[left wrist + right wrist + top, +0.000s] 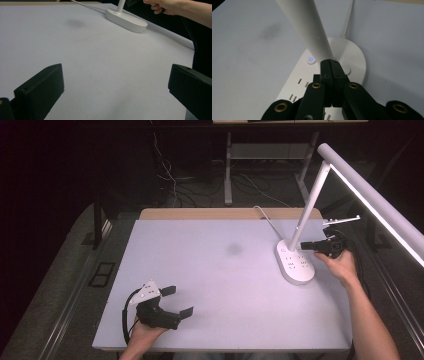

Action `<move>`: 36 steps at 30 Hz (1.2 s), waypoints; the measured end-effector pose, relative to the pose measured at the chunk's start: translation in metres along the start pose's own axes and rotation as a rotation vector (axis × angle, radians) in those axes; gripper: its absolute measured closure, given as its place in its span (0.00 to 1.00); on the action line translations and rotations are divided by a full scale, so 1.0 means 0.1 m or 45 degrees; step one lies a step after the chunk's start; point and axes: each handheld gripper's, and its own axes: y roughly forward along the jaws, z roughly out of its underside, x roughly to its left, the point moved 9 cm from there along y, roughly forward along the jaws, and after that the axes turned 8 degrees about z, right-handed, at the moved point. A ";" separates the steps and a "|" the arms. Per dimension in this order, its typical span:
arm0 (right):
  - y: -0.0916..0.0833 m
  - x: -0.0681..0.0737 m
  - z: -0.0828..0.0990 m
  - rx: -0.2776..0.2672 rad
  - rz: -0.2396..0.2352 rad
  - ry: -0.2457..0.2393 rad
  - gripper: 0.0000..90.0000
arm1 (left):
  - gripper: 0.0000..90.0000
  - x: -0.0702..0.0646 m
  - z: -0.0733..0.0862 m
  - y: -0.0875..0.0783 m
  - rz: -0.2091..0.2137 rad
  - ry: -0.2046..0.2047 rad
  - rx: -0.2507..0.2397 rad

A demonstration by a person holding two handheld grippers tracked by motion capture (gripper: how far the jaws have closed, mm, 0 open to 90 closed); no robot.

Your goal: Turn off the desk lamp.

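Tongs on the right (306,245), clenched empty, hover over the lit desk lamp (296,262), apparently to press its power button (311,59); left tongs (177,301) rest released on the tabletop (220,270).

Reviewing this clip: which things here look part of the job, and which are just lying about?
Likely in play (judging by position):
- desk lamp, lit
- right gripper, shut, tips by the lamp's stem

Idle or background:
- left gripper, open over the table
- cables on the floor
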 end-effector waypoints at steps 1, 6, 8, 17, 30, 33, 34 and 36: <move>0.00 0.00 0.00 0.000 0.000 0.000 1.00 | 0.00 0.00 0.00 0.00 -0.001 -0.001 0.000; 0.08 -0.09 0.00 -0.013 0.026 0.036 1.00 | 0.00 0.01 0.00 0.00 -0.005 -0.001 0.003; 0.12 -0.11 0.02 0.000 0.031 0.048 1.00 | 0.00 0.01 0.00 0.00 -0.006 -0.001 0.002; 0.23 -0.16 0.03 -0.006 0.040 0.081 1.00 | 0.00 0.02 0.01 0.00 -0.011 -0.004 0.005; 0.31 -0.14 0.02 -0.010 0.071 0.063 1.00 | 0.00 0.00 0.02 0.01 -0.008 0.007 0.018; 0.31 -0.16 0.03 -0.017 0.076 0.077 1.00 | 0.00 0.00 0.02 0.00 -0.009 0.008 0.017; 0.32 -0.16 0.03 -0.021 0.078 0.081 1.00 | 0.00 0.00 0.02 0.00 -0.009 0.007 0.017; 0.32 -0.16 0.03 -0.019 0.078 0.078 1.00 | 0.00 0.01 0.01 0.00 -0.011 0.005 0.012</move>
